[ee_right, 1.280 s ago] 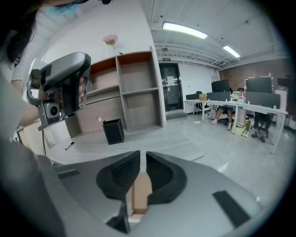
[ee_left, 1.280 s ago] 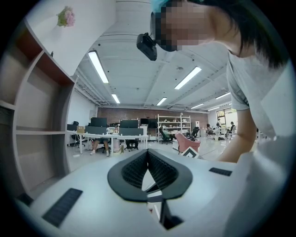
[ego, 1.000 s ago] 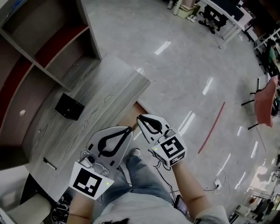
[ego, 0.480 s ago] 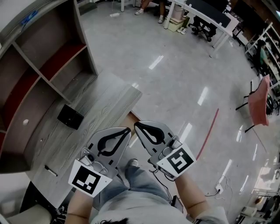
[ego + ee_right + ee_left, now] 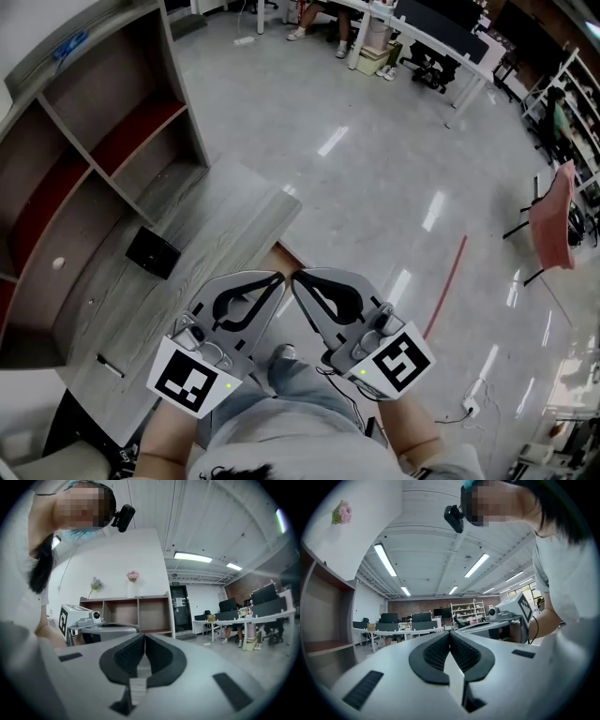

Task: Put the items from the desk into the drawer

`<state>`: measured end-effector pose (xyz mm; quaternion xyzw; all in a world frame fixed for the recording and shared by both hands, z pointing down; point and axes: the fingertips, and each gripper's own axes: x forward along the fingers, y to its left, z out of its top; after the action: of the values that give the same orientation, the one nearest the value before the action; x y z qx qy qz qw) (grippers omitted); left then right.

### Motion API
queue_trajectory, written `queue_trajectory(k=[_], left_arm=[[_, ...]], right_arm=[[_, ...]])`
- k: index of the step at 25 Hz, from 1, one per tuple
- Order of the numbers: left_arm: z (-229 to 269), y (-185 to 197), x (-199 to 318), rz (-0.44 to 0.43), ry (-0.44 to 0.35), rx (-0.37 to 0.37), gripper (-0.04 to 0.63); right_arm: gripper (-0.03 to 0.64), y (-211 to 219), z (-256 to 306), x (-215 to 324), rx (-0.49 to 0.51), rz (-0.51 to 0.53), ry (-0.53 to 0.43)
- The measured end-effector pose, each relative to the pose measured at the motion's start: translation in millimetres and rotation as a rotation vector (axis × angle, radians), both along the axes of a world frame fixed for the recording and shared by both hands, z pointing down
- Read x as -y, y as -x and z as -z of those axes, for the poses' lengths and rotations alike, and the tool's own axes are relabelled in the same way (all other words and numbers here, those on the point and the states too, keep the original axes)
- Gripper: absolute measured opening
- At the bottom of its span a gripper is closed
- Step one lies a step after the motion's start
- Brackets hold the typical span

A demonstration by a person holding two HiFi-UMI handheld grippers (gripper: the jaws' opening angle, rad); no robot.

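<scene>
A black box [image 5: 153, 252] lies on the grey wood desk [image 5: 206, 225] near the shelf unit, and a thin dark pen [image 5: 109, 366] lies near the desk's near end. A strip of brown wood, perhaps the drawer [image 5: 286, 255], shows below the desk's right edge. My left gripper [image 5: 278, 277] is held over the desk's near edge, shut with nothing in it; in the left gripper view its tips [image 5: 450, 633] meet. My right gripper [image 5: 295, 278] sits beside it, shut and empty, its tips [image 5: 143, 635] closed.
An open shelf unit [image 5: 84, 141] with red-lined bays stands behind the desk. Polished grey floor [image 5: 375, 169] spreads to the right. Office desks and chairs [image 5: 441, 37] stand far off. The person's jeans [image 5: 295, 375] show below the grippers.
The head view has tilted up slightly, showing more shelf and floor. Both grippers stay shut side by side; the right one has drifted a little right and lower.
</scene>
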<state>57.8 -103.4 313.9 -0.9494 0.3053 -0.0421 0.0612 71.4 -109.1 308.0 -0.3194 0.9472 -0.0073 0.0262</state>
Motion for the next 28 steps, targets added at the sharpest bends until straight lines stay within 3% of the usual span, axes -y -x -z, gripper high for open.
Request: queue_trajectory(k=[24,28], left_arm=[[1.3,3.6,-15.2,0.032,-0.004,-0.002,0.011],[2.5,4.8,-15.4,0.044,-0.006,-0.008,0.011]], right_arm=[[0.009,8.7,16.4,-18.5,0.042,0.041,-0.066],[0.009,9.1,7.2,-20.3,0.010,0.049,-0.028]])
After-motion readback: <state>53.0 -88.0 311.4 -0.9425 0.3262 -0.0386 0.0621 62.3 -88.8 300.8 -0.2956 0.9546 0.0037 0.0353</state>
